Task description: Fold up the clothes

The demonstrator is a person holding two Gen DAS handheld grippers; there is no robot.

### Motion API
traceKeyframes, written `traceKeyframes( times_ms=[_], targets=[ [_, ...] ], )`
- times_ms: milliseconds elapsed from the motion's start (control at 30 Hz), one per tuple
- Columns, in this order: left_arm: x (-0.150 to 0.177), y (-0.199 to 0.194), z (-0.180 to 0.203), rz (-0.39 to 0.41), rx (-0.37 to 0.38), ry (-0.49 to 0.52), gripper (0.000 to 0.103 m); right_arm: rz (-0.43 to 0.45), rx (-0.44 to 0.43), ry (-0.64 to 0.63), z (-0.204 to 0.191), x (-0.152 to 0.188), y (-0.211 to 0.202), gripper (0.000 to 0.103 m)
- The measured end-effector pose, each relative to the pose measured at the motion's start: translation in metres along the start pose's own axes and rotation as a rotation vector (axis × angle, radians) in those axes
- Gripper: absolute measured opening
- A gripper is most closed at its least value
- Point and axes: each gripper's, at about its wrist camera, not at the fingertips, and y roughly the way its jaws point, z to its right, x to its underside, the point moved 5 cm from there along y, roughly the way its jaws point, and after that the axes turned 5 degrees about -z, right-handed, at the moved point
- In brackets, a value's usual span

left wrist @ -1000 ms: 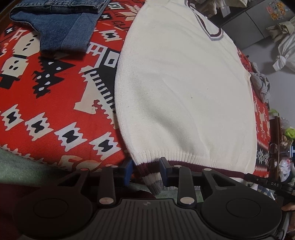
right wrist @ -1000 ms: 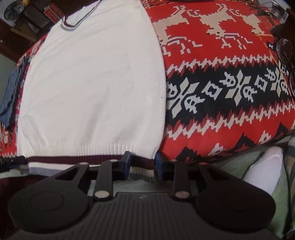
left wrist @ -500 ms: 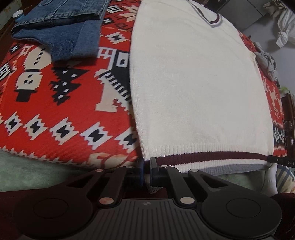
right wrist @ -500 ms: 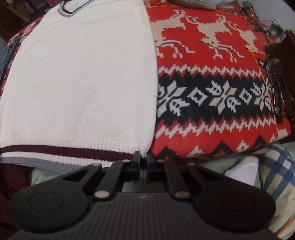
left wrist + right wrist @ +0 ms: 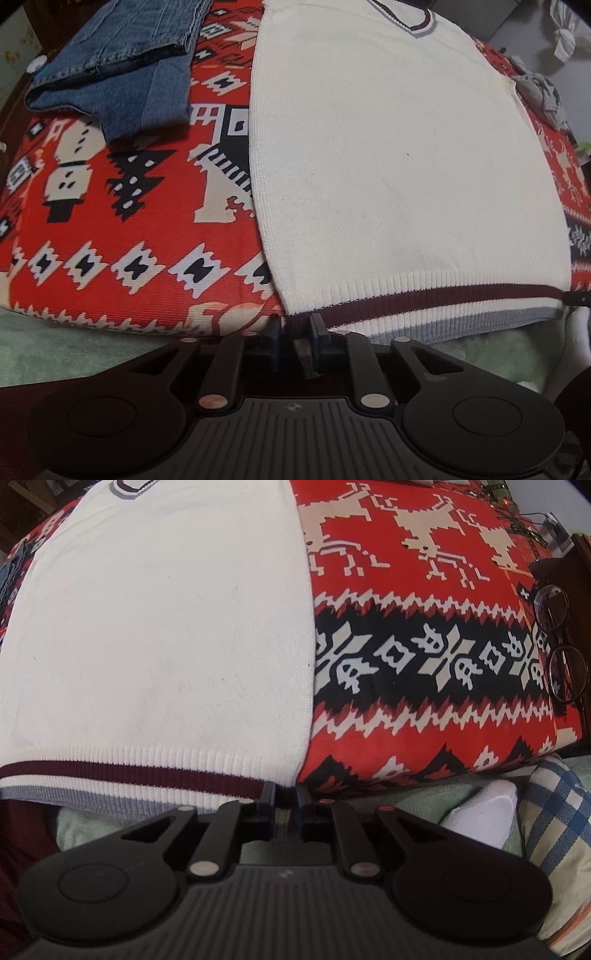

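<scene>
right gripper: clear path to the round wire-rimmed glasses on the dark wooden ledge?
Probably not right now. The right gripper is shut on the cream knit sweater hem; the glasses lie off to its right across bare red patterned blanket, unobstructed once it lets go.

The sweater (image 5: 406,166) lies on the blanket (image 5: 129,229), jeans (image 5: 122,62) to its left, glasses (image 5: 561,646) seemingly at the right edge.
</scene>
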Motion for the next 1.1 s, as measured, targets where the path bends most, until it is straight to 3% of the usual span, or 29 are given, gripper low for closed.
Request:
traceKeyframes(
  times_ms=[200,400,533,733,933,1100],
  targets=[
    [0.009,-0.013,-0.006,0.019,-0.040,-0.022,0.020,0.023,0.032,0.016,0.012,-0.002,-0.009,0.020],
    [0.005,-0.052,-0.010,0.111,-0.008,-0.057,0.020,0.117,0.018,0.038,0.019,-0.012,-0.043,0.021],
    [-0.007,-0.078,-0.003,0.187,0.030,-0.078,0.032,0.198,0.005,0.049,0.013,-0.018,-0.076,0.023],
    [-0.027,-0.111,0.017,0.292,0.051,-0.065,0.038,0.281,0.033,-0.007,-0.008,-0.021,-0.109,0.023],
    [-0.044,-0.110,0.022,0.334,0.097,-0.103,0.039,0.333,0.027,-0.033,-0.011,-0.012,-0.122,0.024],
    [-0.058,-0.095,0.025,0.381,0.137,-0.092,0.045,0.332,0.002,0.048,0.006,-0.014,-0.104,0.028]
  ],
)
